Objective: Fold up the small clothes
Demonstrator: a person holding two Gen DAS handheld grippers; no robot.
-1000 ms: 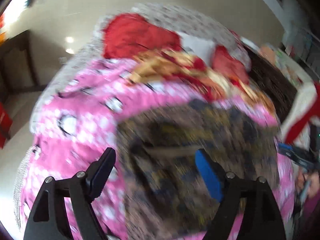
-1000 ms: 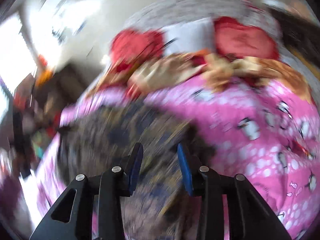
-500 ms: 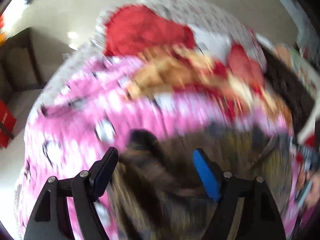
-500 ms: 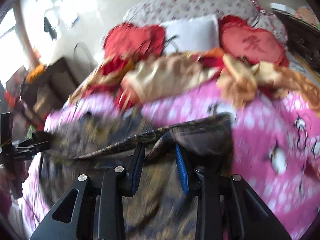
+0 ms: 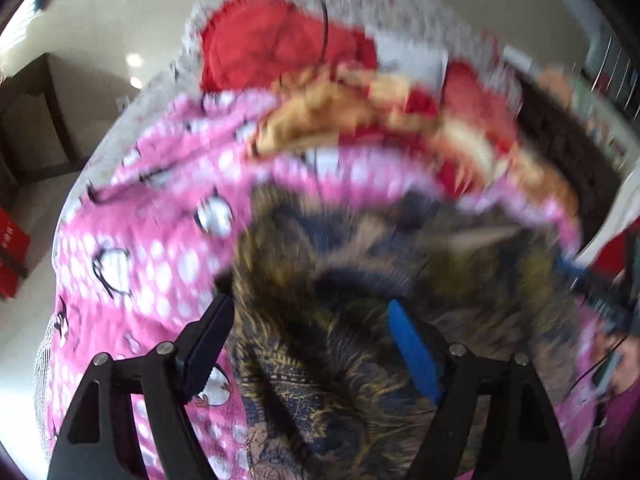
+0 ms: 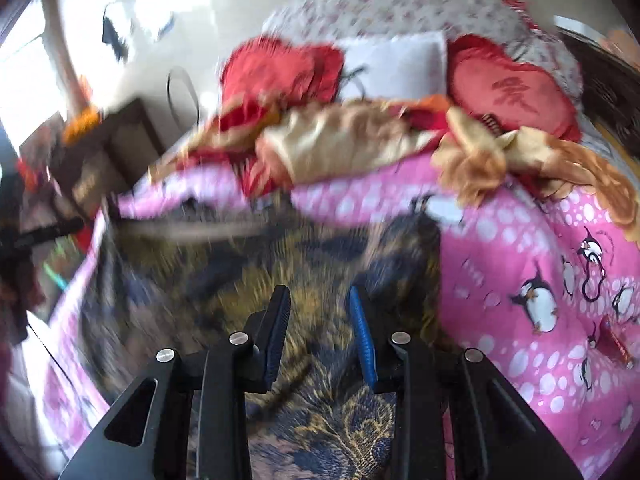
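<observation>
Bedding fills both views, a pink blanket printed with penguins and white dots spread over a bed, and everything is smeared by motion blur. At the left claw the jaws stand wide, one black finger and one blue-padded finger well apart, with nothing gripped between them; they point steeply down at the garment, a dark brown and navy piece with a gold pattern that lies just beneath and ahead of this claw, rumpled into folds. Blanket shows to the left of the black finger and beyond the garment's far edge. At the right claw the jaws are narrow, a slim gap between the blue pads, and through that gap the same garment is seen lying below; it spreads ahead and to the left of this claw, while the blanket lies to the right. Farther out from both claws, past the blanket's far edge, a heap of gold cloth mixed with red stretches across the bed. Beyond that rest two red cushions with a white pillow between them, on a flowered sheet. Off to the far left of the right claw stands a dark cabinet by a pale wall.
</observation>
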